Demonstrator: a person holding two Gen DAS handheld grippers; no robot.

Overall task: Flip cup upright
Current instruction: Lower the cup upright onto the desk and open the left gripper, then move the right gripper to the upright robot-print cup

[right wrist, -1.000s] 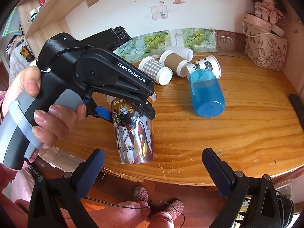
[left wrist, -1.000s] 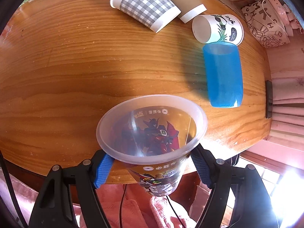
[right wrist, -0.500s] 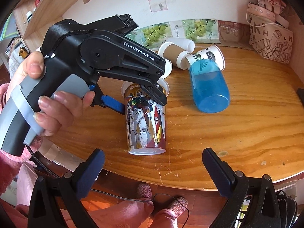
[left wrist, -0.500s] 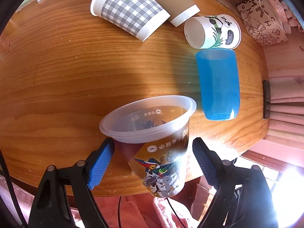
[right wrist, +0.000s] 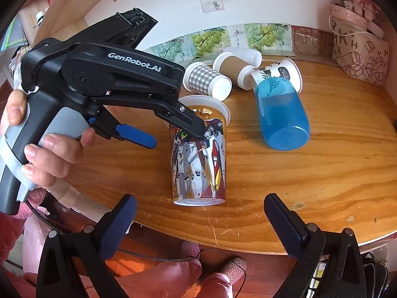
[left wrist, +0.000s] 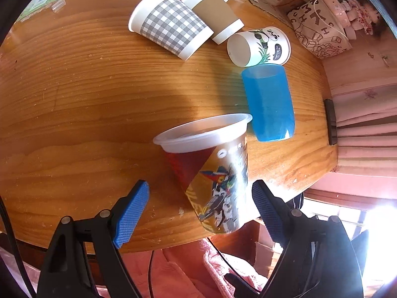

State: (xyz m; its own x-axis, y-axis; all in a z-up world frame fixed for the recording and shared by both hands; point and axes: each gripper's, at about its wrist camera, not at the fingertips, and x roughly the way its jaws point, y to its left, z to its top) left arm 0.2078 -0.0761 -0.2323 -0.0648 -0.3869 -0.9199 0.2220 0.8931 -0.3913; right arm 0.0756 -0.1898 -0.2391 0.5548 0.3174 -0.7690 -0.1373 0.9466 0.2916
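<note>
A clear plastic cup printed with a robot figure (left wrist: 215, 173) stands upright, mouth up, near the front edge of the wooden table (left wrist: 74, 94); it also shows in the right wrist view (right wrist: 198, 164). My left gripper (left wrist: 201, 206) is open, its blue pads (left wrist: 131, 213) apart on both sides of the cup and not touching it. In the right wrist view the left gripper (right wrist: 178, 134) sits beside the cup's upper part. My right gripper (right wrist: 198, 221) is open and empty, in front of the table edge, short of the cup.
A blue tumbler (left wrist: 269, 104) lies on its side right of the cup. Behind it lie a panda paper cup (left wrist: 258, 47), a grey checked cup (left wrist: 171, 27) and a brown-sleeved cup (left wrist: 213, 15). A printed bag (right wrist: 359, 57) stands at the back right.
My left gripper has opened and let go of the printed cup, which now stands on the table. The gripper has drawn back and tilted, so the cup shows more from the side.
</note>
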